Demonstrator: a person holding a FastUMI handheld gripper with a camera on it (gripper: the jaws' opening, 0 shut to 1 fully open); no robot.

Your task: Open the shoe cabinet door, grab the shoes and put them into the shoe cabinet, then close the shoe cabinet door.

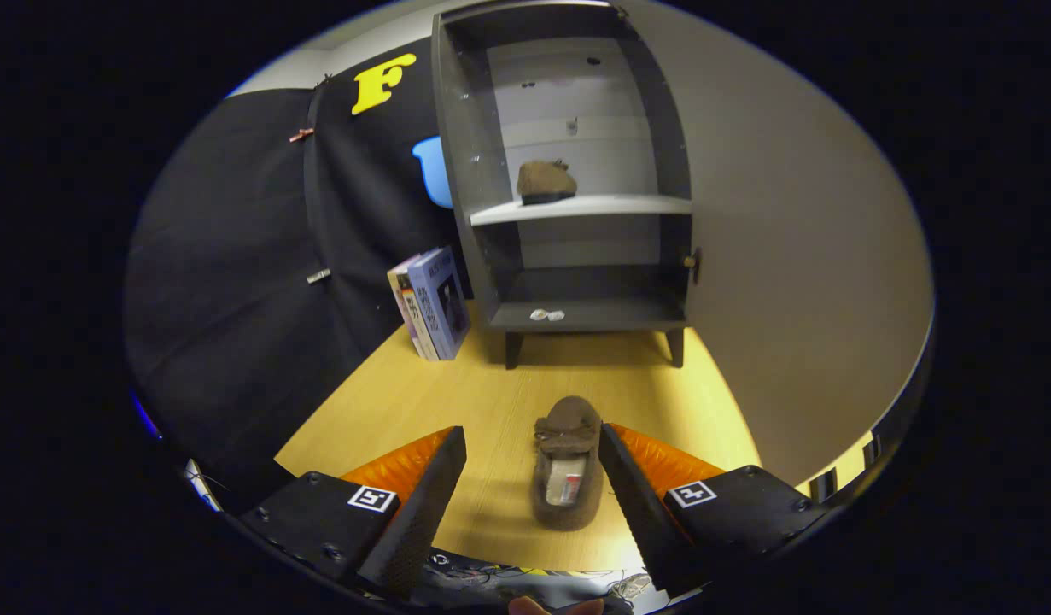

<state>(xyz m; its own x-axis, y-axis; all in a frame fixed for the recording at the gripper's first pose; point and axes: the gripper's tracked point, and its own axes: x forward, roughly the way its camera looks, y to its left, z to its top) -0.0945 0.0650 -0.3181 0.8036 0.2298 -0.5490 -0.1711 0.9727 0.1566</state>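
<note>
The dark shoe cabinet (482, 256) stands open on the wooden floor, well beyond my fingers. One brown slipper (545, 181) rests on its pale middle shelf (636, 205). A second brown slipper (566, 461) lies on the floor between my fingers, toe pointing toward the cabinet, close beside the right finger (632, 495). My gripper (532, 444) is open; the left finger (423, 504) stands well clear of the slipper. The cabinet door (798, 282) is swung wide to the right, its knob (694, 259) at the edge of the opening.
A few books (431, 303) lean upright on the floor just left of the cabinet. Two small pale objects (546, 315) lie on the cabinet's bottom shelf. Black cloth wall runs along the left. Bare wooden floor (491, 384) lies between the slipper and the cabinet.
</note>
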